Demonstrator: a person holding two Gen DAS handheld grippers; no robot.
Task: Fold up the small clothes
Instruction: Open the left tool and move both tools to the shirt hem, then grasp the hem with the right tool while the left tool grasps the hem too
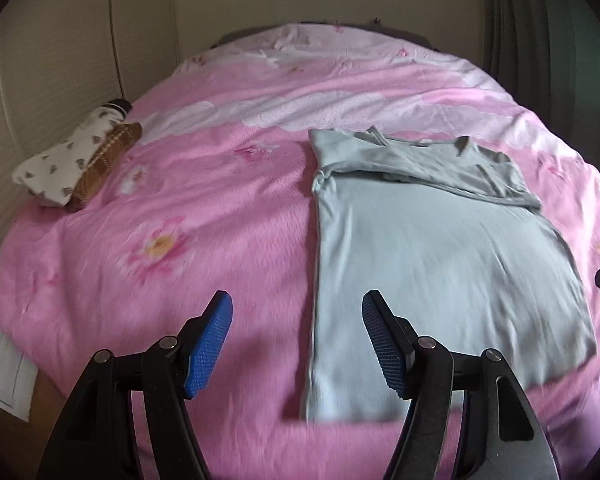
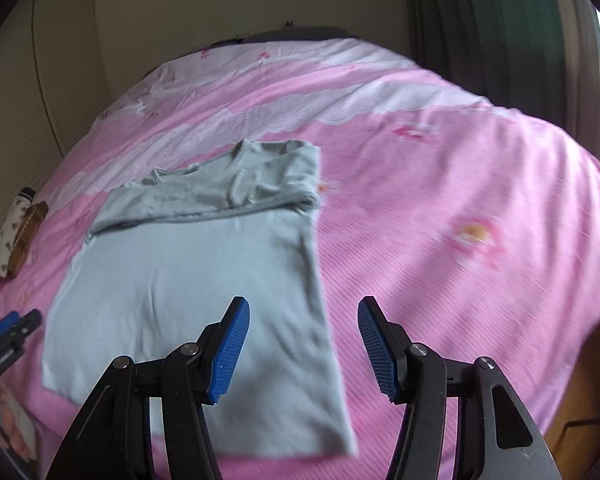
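My left gripper (image 1: 296, 336) and right gripper (image 2: 304, 340) hang open over the shirt's (image 1: 440, 272) near hem, sleeves seemingly folded; next, grip both corners.

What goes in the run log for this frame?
shirt: flat on pink bedspread, sleeves folded in | left gripper: open, empty | right gripper: open, empty
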